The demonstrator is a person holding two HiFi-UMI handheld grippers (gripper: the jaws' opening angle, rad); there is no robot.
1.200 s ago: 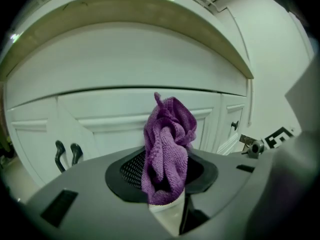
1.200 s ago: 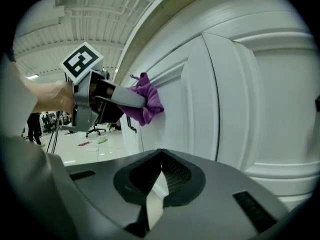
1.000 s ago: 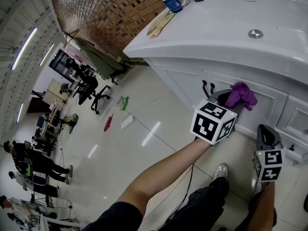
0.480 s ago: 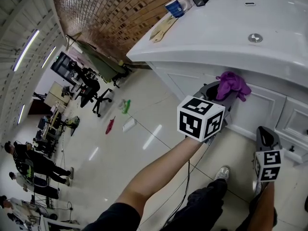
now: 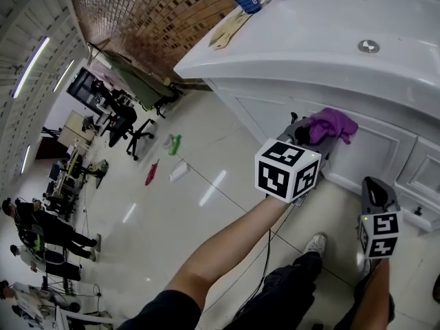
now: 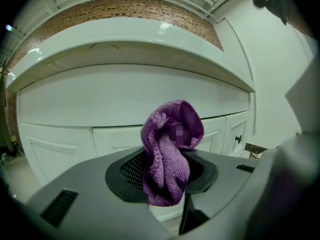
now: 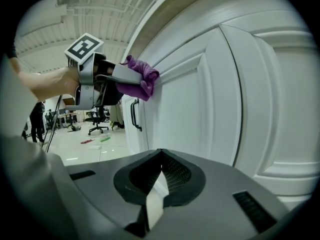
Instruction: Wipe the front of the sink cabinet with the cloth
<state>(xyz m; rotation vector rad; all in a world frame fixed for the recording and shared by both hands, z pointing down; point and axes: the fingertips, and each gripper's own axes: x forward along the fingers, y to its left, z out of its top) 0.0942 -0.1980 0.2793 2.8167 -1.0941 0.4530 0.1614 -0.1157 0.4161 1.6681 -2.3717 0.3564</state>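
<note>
The left gripper (image 5: 311,135) pinches the purple cloth (image 5: 331,124) with a bunched end poking past its jaws, likely so that fabric rather than plastic meets the cabinet front (image 5: 385,153). The cloth sits high on a door panel, just under the sink counter (image 5: 309,40). The right gripper (image 5: 377,192) hangs lower right, near the cabinet, its jaws pressed together on nothing. Only its view shows the cloth seemingly touching the door, above a dark handle (image 7: 133,115). The left gripper view shows just the fold.
</note>
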